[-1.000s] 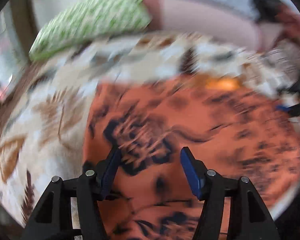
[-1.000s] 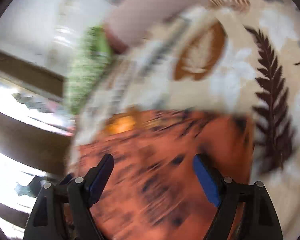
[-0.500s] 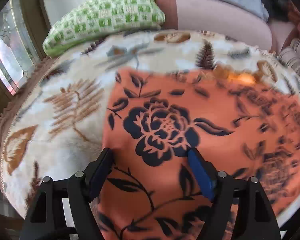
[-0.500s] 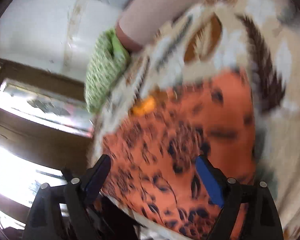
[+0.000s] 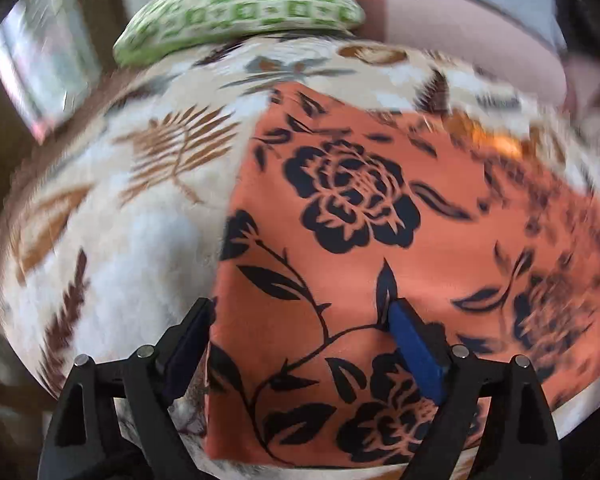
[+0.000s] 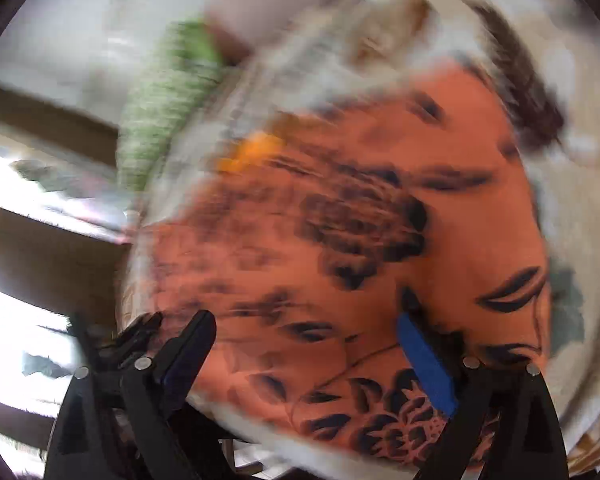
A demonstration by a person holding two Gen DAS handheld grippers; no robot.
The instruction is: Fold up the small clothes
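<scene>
An orange garment with a black flower print (image 5: 360,240) lies flat on a cream blanket with brown leaf patterns (image 5: 132,232). My left gripper (image 5: 300,320) is open and hovers over the garment's near left corner, its left finger at the cloth's left edge. In the blurred right wrist view the same garment (image 6: 380,248) fills the middle. My right gripper (image 6: 304,336) is open above the garment's near edge and holds nothing.
A green and white checked pillow (image 5: 240,12) lies at the far edge of the blanket, with a pink cushion (image 5: 460,44) beside it. A window (image 6: 28,184) and dark wooden frame stand to the left. The blanket's near edge (image 6: 260,440) drops off close to my right gripper.
Both grippers have pulled back toward the garment's near edge and stayed open. The left view has shifted left, so the cloth's left edge now sits by the left finger.
</scene>
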